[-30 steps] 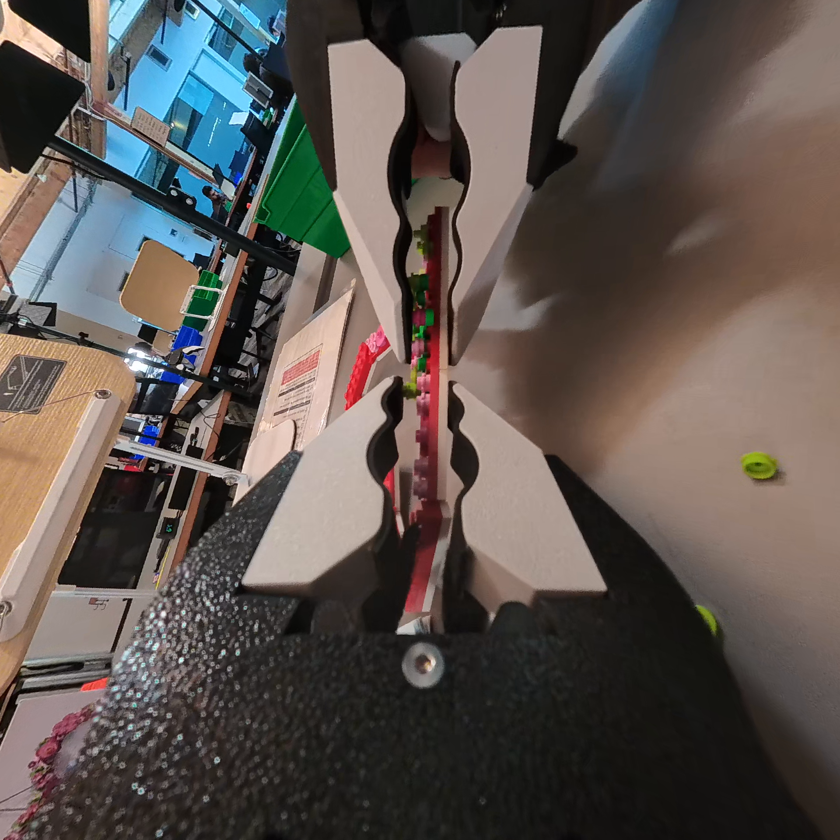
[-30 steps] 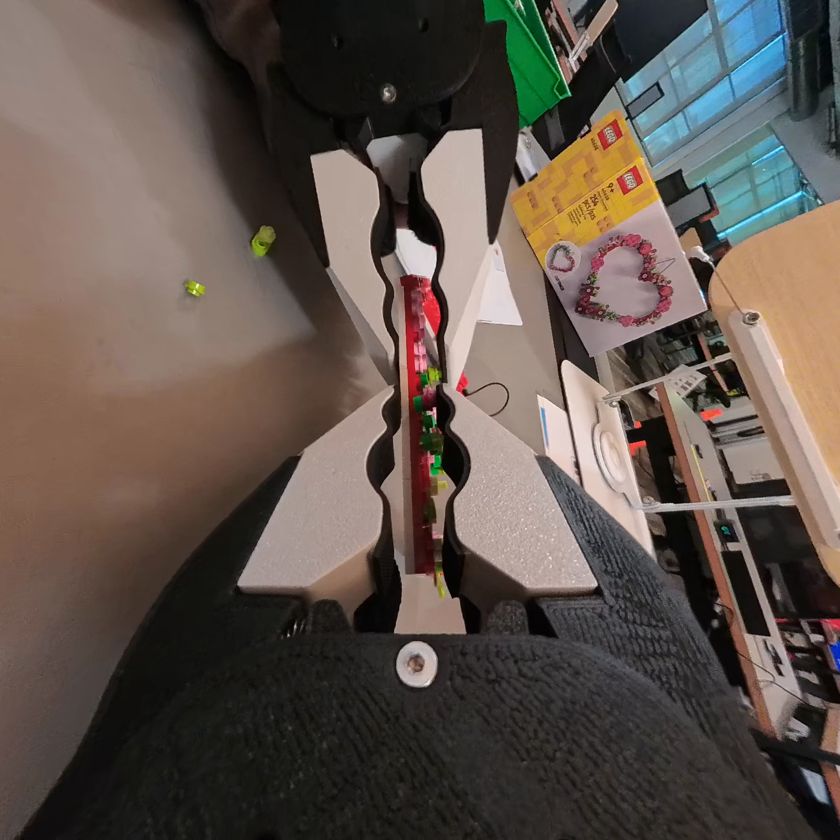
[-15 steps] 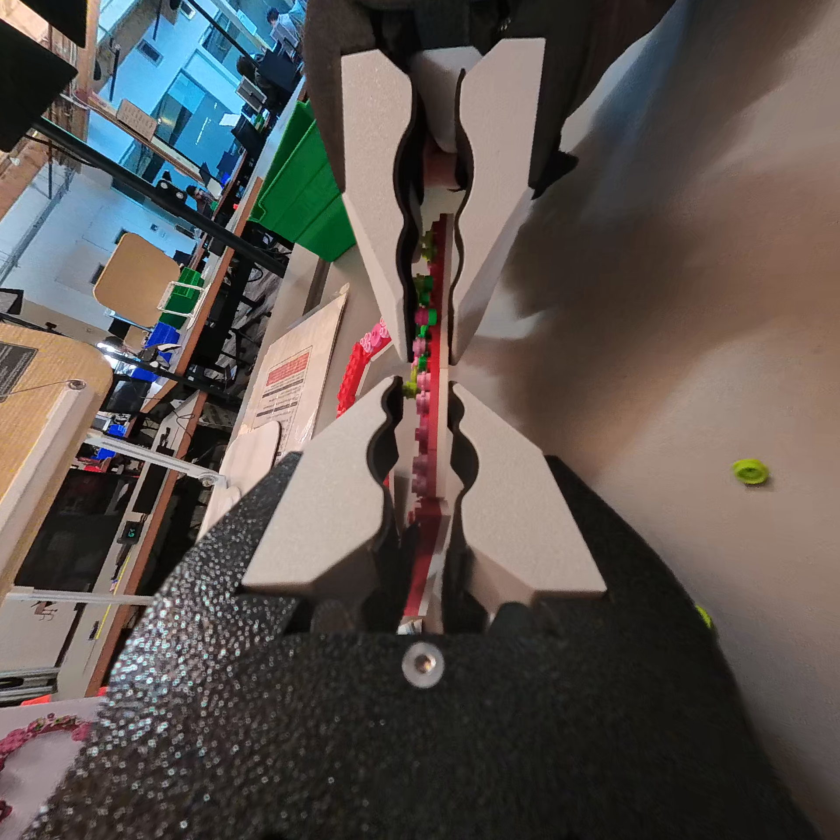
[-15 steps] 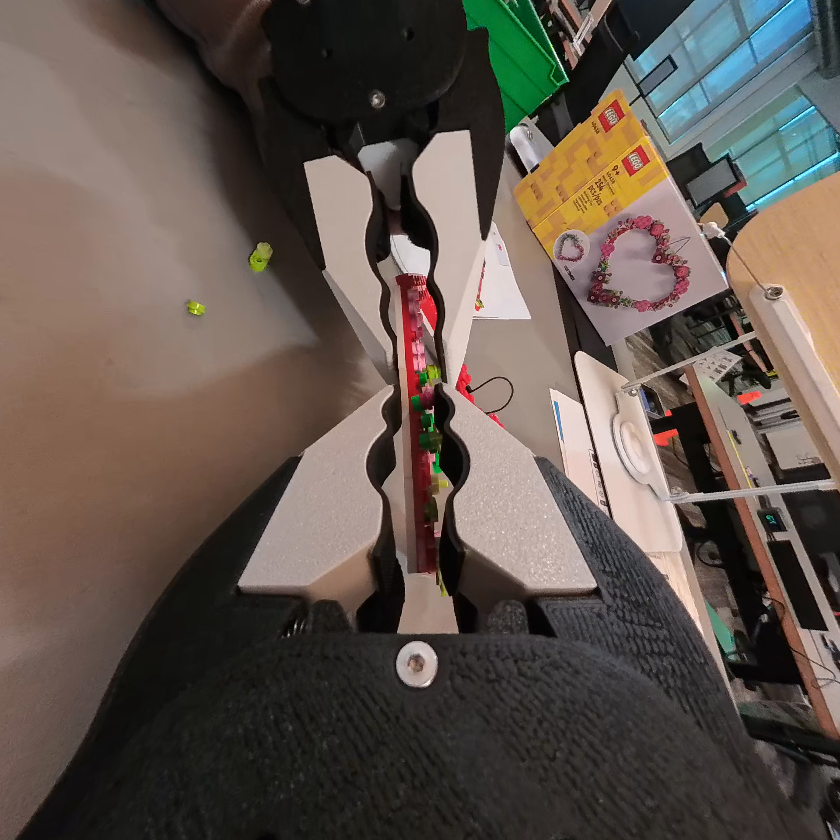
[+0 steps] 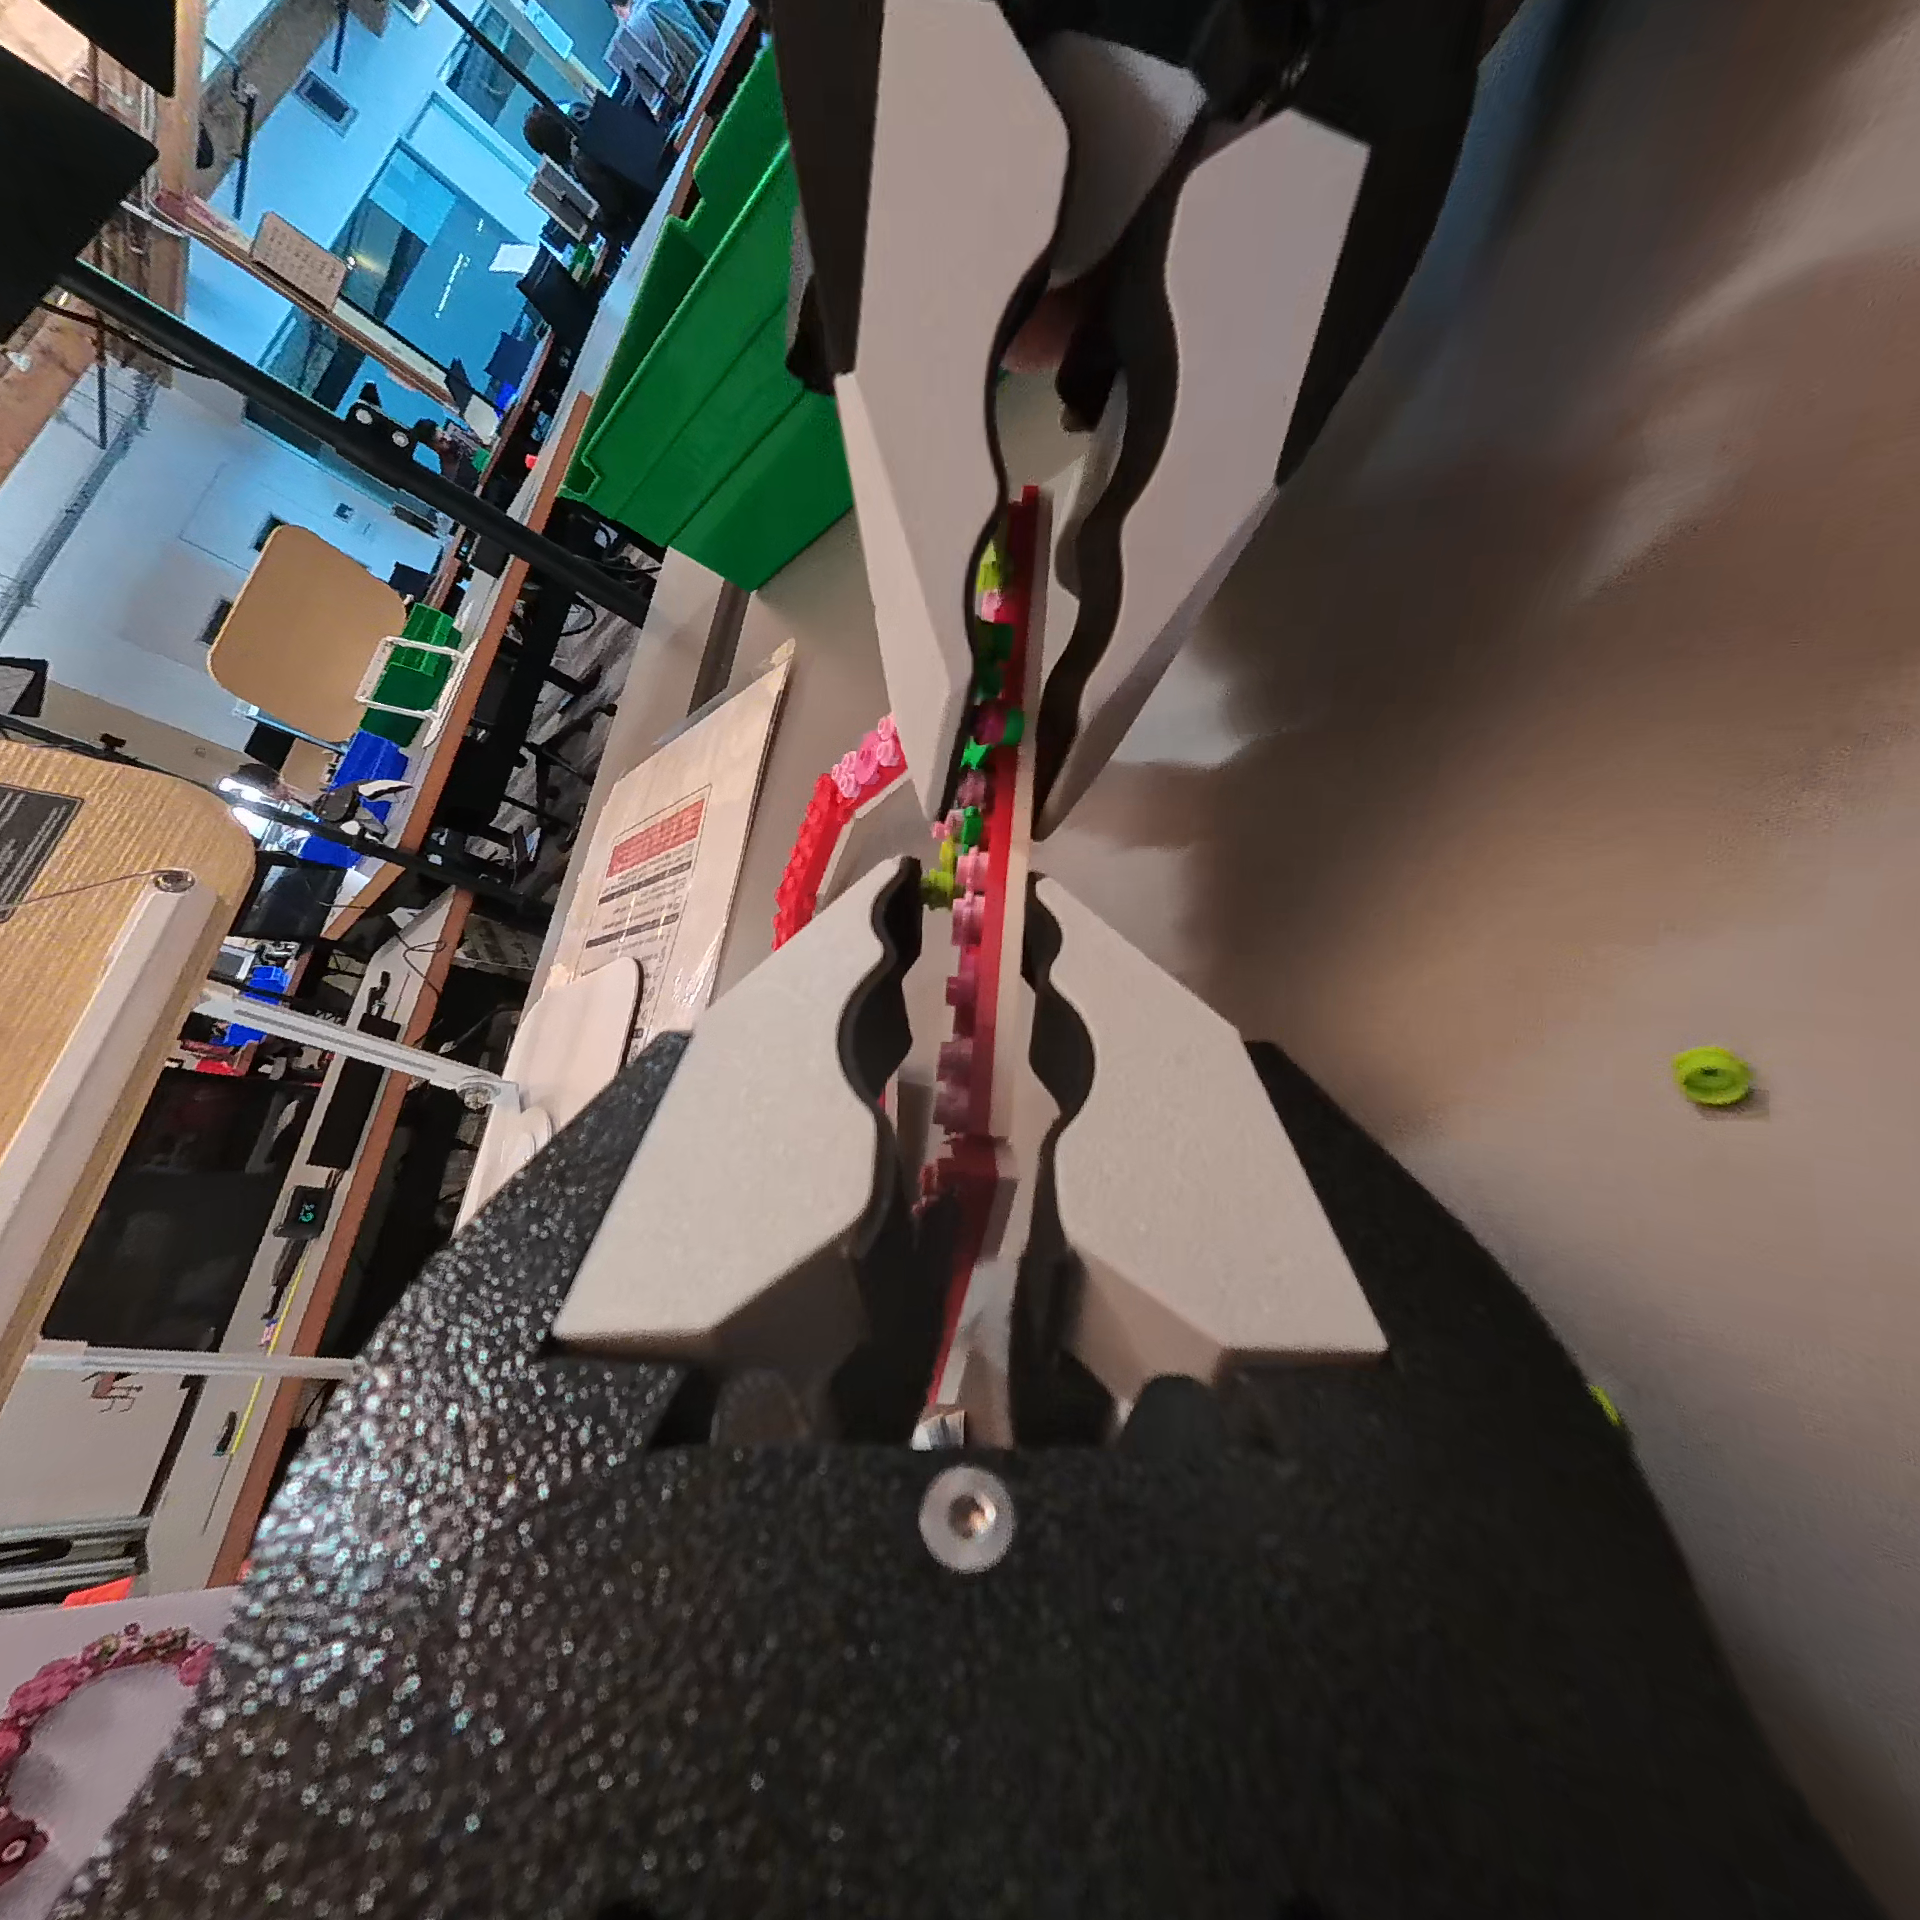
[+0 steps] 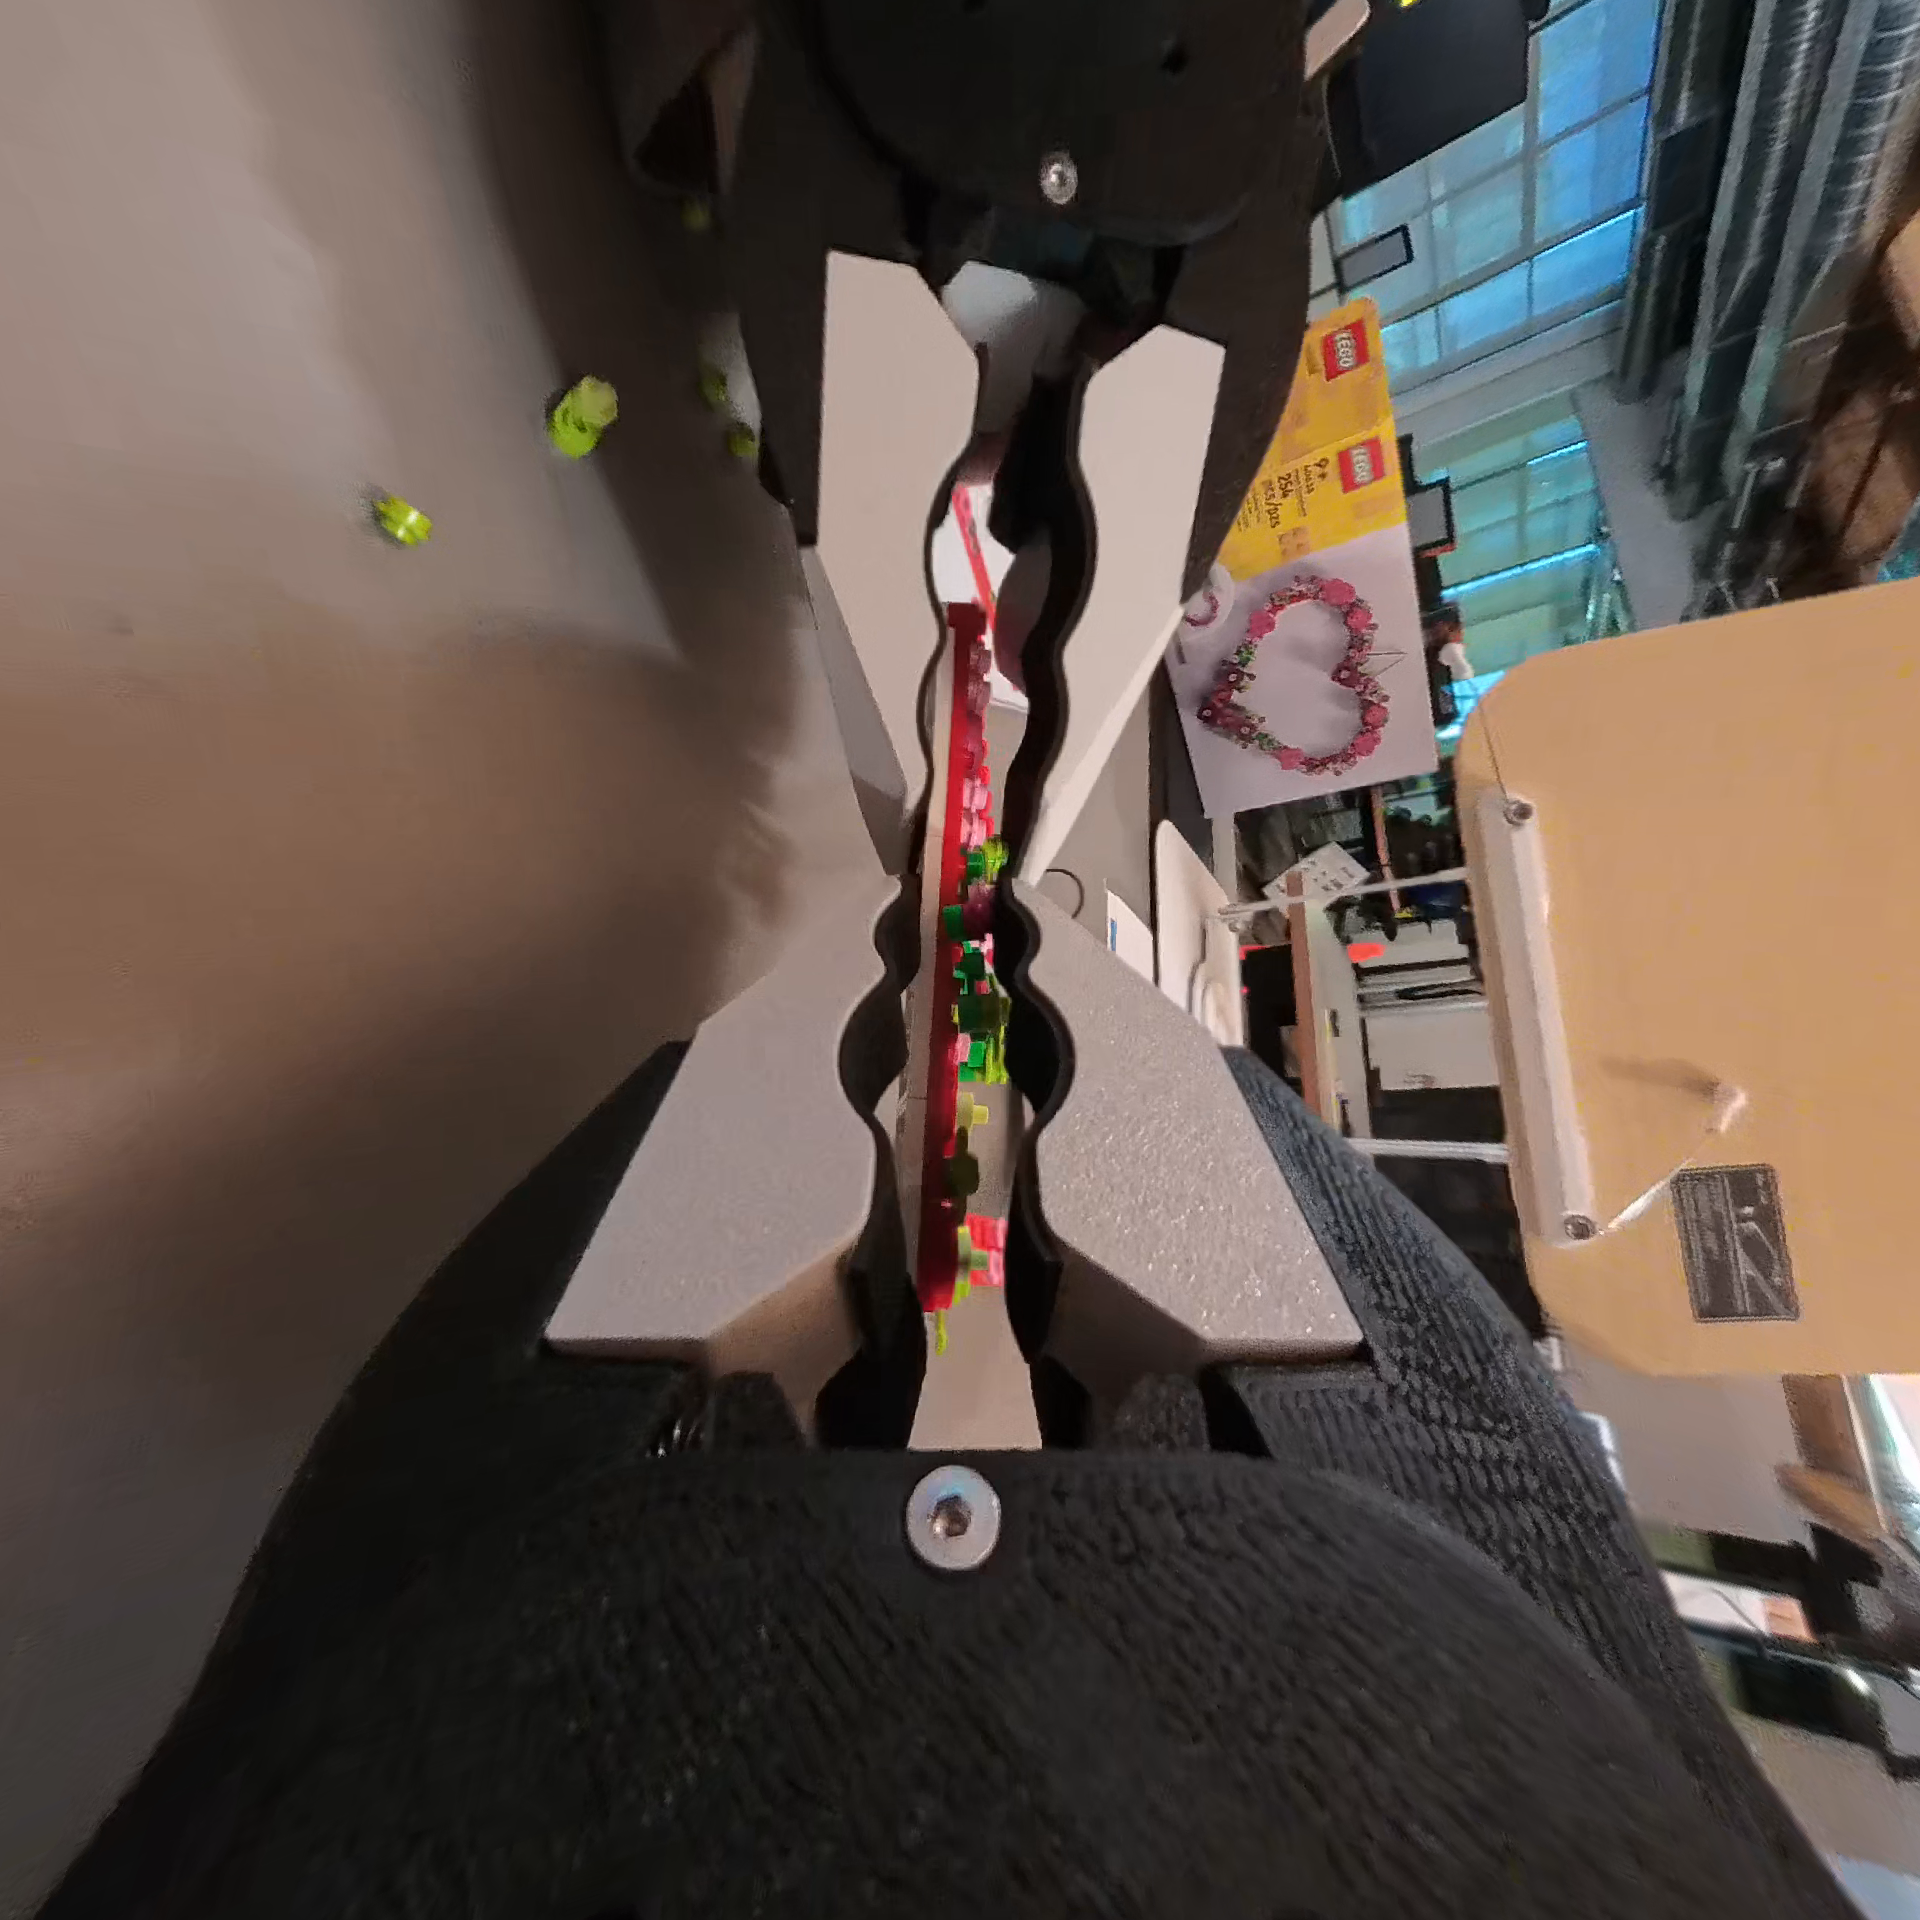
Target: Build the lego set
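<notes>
A red lego strip [image 5: 1003, 935] studded with pink and green flower pieces is held edge-on above the grey table [image 5: 1558, 831]. My left gripper [image 5: 975, 883] is shut on one end of it. My right gripper [image 5: 987, 800] faces it tip to tip from above and is shut on the other end. In the right wrist view the strip [image 6: 940, 1039] runs between the fingers of my right gripper [image 6: 956, 894], and the left gripper [image 6: 961, 831] clamps the far end. Both grippers' fingertips nearly touch.
Loose lime-green pieces lie on the table [image 5: 1711, 1075] [image 6: 582, 416] [image 6: 400, 520]. Another red lego section with pink flowers [image 5: 821, 831] lies beside a printed sheet [image 5: 665, 883]. Green bins [image 5: 727, 364] stand behind. The lego box [image 6: 1309, 582] stands to the right.
Both grippers stay shut on the strip and have swung together. The right wrist view now shows more lime pieces, and the box sits closer to the fingers.
</notes>
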Available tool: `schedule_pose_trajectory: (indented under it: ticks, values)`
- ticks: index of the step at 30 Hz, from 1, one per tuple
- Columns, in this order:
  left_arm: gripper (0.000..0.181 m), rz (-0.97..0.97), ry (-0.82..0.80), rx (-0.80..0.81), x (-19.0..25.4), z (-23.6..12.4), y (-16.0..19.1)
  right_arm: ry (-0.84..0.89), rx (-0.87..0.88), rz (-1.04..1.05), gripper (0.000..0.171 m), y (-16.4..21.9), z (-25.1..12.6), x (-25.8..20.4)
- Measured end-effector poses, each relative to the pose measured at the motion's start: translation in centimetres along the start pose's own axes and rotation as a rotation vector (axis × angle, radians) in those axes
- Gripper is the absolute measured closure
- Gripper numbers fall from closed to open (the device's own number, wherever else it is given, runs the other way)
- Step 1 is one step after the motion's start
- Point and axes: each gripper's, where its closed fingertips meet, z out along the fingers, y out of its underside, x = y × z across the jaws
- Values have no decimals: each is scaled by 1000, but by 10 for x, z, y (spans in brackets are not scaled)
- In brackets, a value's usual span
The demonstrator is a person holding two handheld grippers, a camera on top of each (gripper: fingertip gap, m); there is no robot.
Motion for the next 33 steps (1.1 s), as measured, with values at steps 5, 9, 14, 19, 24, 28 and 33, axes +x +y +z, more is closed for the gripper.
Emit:
schedule_pose_trajectory:
  ticks: [5,9,14,19,24,28,33]
  values:
    - [165,-21,-8,7,-4,-1,-1,41,-12,19,159,-1,0,4]
    - [165,3,-5,-3,-1,0,1,54,-29,-62,159,0,1,0]
    - [165,7,4,-19,1,2,5,14,-11,21,158,3,4,-2]
    - [165,-50,2,3,-7,0,4,-14,36,165,136,1,4,1]
    - [164,-98,9,22,-11,-2,3,-9,72,205,128,-4,1,5]
    - [165,-140,17,41,-15,-4,2,-18,107,277,128,-7,-4,14]
    - [165,-162,31,55,-17,-6,1,-90,105,291,128,-7,-5,17]
